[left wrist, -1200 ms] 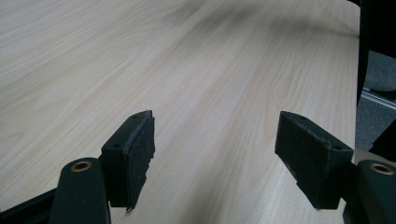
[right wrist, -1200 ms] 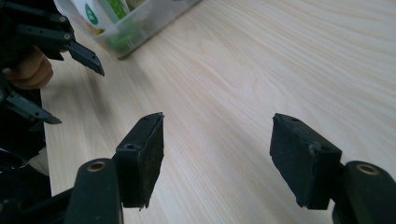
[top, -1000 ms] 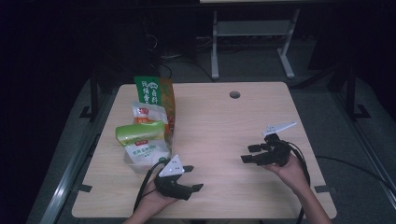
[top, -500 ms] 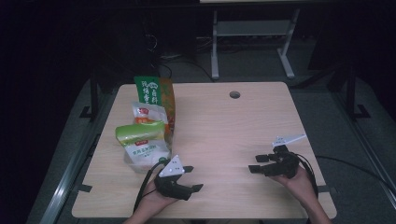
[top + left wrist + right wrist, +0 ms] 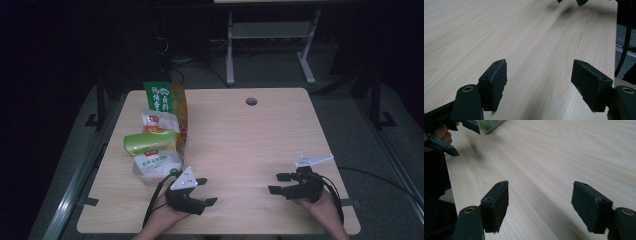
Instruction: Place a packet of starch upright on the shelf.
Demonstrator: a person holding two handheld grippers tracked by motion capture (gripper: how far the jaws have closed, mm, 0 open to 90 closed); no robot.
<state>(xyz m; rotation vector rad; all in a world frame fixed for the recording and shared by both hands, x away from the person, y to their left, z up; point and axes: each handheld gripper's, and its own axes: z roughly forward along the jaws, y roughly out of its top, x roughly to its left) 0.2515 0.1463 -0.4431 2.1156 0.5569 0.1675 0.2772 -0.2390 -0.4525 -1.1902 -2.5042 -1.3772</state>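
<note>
**Both claws idling at the near edge, food packets waiting**

The left claw (image 5: 204, 191) is resting low on the worktop (image 5: 240, 135), just beside the clear packet of white grains (image 5: 156, 165), with its jaws spread and nothing between them. The right claw (image 5: 278, 183) is hovering well apart from that packet, toward the opposite side of the worktop; its jaws have just been opening wider and are standing spread over bare wood, holding nothing.

Judging by position, the clear packet looks like the likeliest first pick, since it is lying nearest the left claw. To do that reach well, the left hand should be turning its jaws toward the packet, coming in low and level, and closing across a narrow edge or corner rather than over the bulging middle, where loose contents would likely be shifting and slipping.

The packet is looking soft and plump, with a pale label. Just behind it a green pack (image 5: 149, 141) is lying across, then a white and orange pouch (image 5: 159, 120), and farthest back a tall green and orange bag (image 5: 166, 97) is standing upright.
</note>
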